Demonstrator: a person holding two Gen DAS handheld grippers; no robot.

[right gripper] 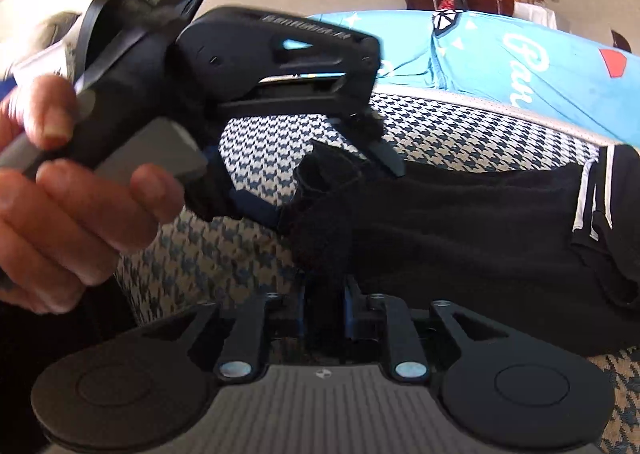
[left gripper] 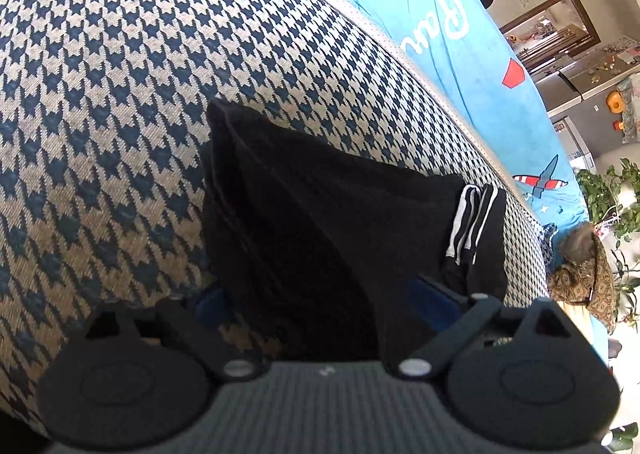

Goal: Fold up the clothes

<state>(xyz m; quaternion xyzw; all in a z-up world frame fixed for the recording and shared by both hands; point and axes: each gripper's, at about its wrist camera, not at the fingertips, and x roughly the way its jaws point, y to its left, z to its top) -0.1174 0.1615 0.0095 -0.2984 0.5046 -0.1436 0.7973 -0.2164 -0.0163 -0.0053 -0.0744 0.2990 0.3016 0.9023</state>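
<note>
Now my right claw (right gripper: 322, 294) is pinched on a bunched edge of the black garment (right gripper: 460, 222), its blue pads pressed close with the cloth between them. My left claw (left gripper: 320, 302) is spread wide around the same garment; its pads stand apart on either side of the fabric, and I cannot tell whether either one touches it. From the right wrist view, the left claw comes in above and to the left of the garment, and its fingertip (right gripper: 260, 210) reaches the same gathered corner.

The garment lies on the houndstooth cushion (left gripper: 120, 94), partly folded, with white stripes (left gripper: 468, 222) at the end farthest from the corner I hold. Beyond the cushion, past its pale piped edge, spreads a blue printed cloth (left gripper: 460, 66).

I judge the garment soft, light and limp. It will sag and slide rather than hold a crease, so I should grip at corners or along a hem, through all the layers, and keep it taut between the two claws. A single pinch in the middle would only bunch it.

By count I see one black garment, one set of three white stripes, one cushion, one blue cloth, two claws, and one bare hand (right gripper: 60, 182) holding the left tool.
</note>
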